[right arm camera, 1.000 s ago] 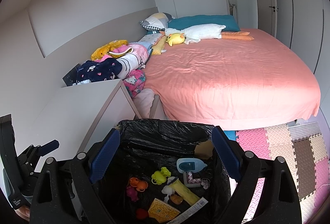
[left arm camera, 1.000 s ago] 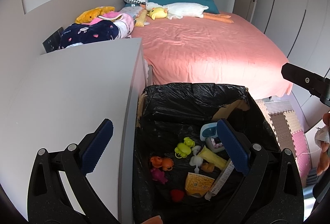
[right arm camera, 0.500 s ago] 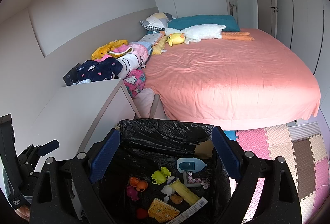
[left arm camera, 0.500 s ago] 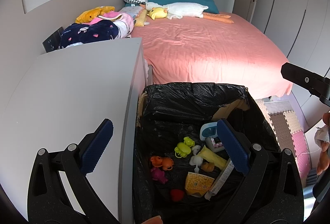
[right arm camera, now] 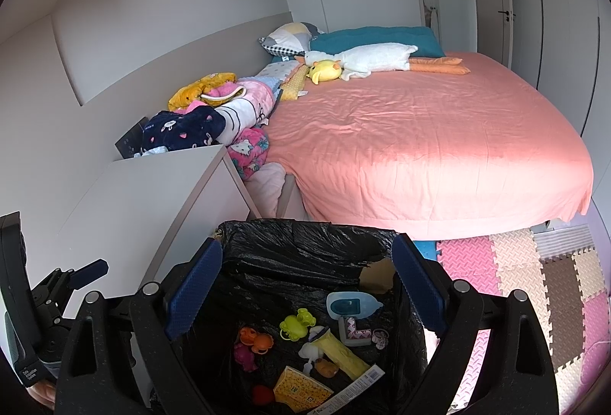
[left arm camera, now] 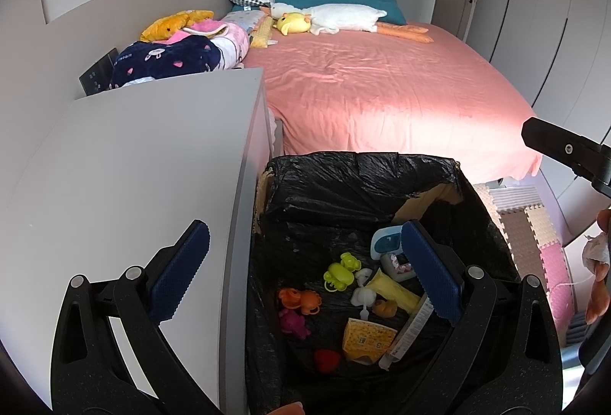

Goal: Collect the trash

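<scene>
Gaping empty, both tools (left arm camera: 305,271) (right arm camera: 307,290) partly hide the bin (left arm camera: 355,182).

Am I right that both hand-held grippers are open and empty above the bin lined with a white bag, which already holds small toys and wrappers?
Nearly: the liner is black, not white, as both wrist views show. The left hand-held gripper and right hand-held gripper are indeed open and empty above the bin, which already holds small toys and wrappers.

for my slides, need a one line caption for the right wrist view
Open right gripper above a black-bagged trash box holding small plastic toys and wrappers, beside a pink-sheeted bed.
</scene>
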